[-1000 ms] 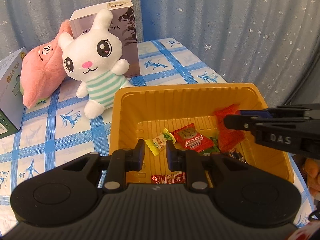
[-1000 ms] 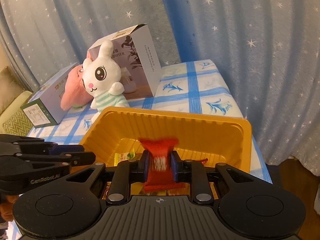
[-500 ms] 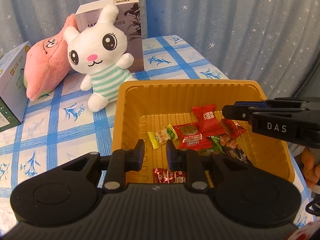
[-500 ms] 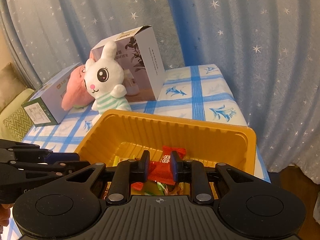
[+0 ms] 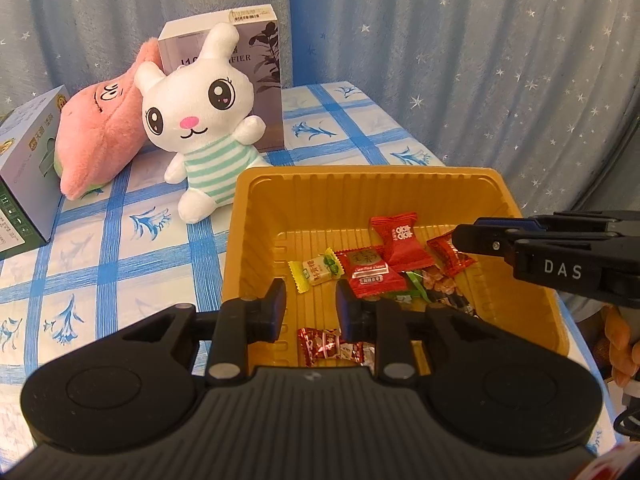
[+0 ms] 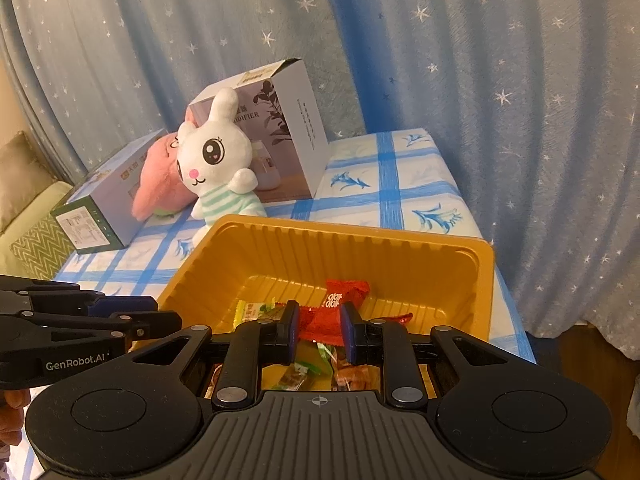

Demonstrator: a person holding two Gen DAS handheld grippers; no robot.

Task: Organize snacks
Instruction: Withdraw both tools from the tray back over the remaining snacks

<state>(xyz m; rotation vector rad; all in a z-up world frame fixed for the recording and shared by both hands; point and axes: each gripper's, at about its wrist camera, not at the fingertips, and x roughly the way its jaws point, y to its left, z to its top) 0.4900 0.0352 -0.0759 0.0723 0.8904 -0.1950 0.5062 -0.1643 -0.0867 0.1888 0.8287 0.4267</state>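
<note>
A yellow plastic tray stands on the blue-checked tablecloth and holds several wrapped snacks. A red packet lies on top of them, beside a flat red sachet and a yellow-green candy. A red-and-silver wrapper lies at the near wall. My left gripper hovers over the tray's near-left side, its jaws opening with nothing between them. My right gripper hangs over the tray's right side, shut and empty, above the red packet.
Behind the tray sit a white rabbit plush, a pink plush and a grey humidifier box. A green-and-white box lies at the far left. A starry blue curtain surrounds the table. A hand shows at the right.
The red packet was between my right gripper's fingers; it has dropped and now lies in the tray. Both grippers have drawn back from the tray a little. The left jaws stand slightly wider.
</note>
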